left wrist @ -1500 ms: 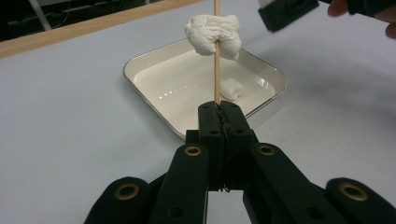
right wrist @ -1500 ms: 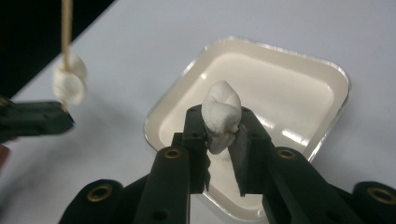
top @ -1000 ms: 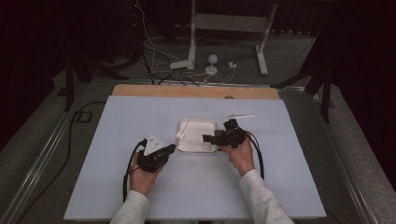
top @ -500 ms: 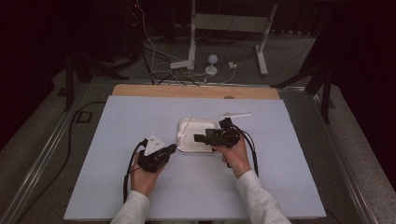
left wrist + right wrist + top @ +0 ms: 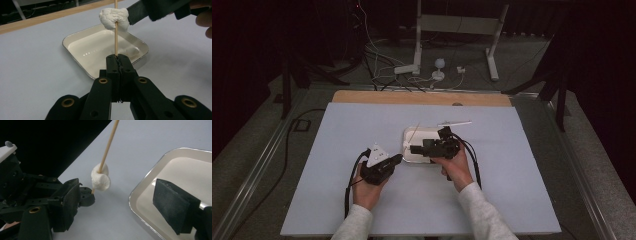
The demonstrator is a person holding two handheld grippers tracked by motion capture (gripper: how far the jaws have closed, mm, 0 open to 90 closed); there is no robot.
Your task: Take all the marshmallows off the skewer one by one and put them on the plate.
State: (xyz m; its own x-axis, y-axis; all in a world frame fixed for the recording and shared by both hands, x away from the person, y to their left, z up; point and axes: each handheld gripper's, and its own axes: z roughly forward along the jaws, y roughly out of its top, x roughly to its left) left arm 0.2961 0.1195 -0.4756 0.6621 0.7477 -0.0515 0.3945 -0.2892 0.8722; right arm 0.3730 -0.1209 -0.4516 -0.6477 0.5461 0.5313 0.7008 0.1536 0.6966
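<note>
Marshmallow point(image 5: 100, 180) – soft, puffy – on thin wooden skewer point(image 5: 108, 145).

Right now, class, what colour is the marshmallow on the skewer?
White; the marshmallow shows best in the right gripper view.

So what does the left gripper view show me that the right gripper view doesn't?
Left gripper view: the left gripper shut on the skewer's lower end, and the tray's full outline. Right gripper view: the right gripper, its jaws open and just been opening, with the marshmallow between them, touching neither pad. Both: the marshmallow threaded on the skewer, the tray and the pale table top.
</note>
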